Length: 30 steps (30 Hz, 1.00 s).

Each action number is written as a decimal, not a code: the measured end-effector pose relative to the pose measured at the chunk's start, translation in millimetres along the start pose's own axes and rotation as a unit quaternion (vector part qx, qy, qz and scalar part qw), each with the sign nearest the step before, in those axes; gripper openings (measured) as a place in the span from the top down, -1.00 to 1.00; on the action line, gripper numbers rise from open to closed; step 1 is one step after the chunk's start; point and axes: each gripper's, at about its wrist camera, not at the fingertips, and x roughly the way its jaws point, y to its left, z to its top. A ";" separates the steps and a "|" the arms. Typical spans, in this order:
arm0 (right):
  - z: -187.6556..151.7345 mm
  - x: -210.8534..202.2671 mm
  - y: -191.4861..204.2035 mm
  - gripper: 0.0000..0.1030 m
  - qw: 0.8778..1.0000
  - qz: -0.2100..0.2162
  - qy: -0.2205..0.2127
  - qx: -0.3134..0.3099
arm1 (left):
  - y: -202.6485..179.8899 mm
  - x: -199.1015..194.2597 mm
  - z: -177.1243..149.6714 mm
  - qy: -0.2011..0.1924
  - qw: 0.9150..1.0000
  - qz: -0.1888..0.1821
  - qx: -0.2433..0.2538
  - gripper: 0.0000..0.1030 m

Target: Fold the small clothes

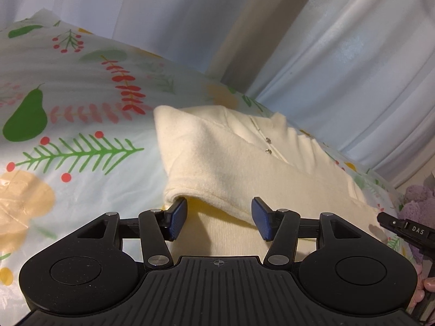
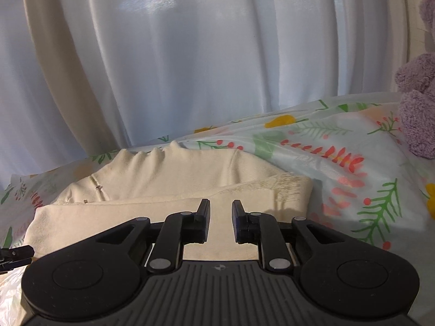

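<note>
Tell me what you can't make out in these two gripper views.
- Garment near hem: hidden below the left tongs in the left view and the right tongs in the right view.
- Its underside and the layers under the fold: covered by the top layer in both views.
- Purple plush: cut off by the right edge, so its shape is unclear.
- Snaps: too small to tell whether fastened.

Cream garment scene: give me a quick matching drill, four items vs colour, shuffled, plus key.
Column 1:
1. garment
2. plush toy
3. left gripper finger pads
4. pear print on the cover

Column 2:
A. green
B. blue
C. cream
D. lilac

Pairs: 1-C, 2-D, 3-B, 4-A
</note>
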 end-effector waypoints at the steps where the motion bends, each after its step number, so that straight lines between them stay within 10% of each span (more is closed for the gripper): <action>1: -2.6 6.6 11.3 0.68 1.000 0.012 0.011 -0.015 | 0.9 2.2 0.1 0.003 1.000 0.001 -0.003 -0.13; 14: -22.9 50.0 72.9 0.69 0.984 -0.014 0.023 -0.175 | -10.1 26.8 9.5 -0.017 0.999 0.024 0.026 -0.11; 25: -18.0 19.9 37.2 0.69 0.994 0.007 0.018 -0.107 | -32.0 -3.2 4.6 0.027 0.994 0.002 0.103 -0.19; 30: -24.9 18.4 28.8 0.68 0.991 -0.015 0.029 -0.127 | -62.3 -8.0 5.3 -0.005 0.988 -0.009 0.156 -0.54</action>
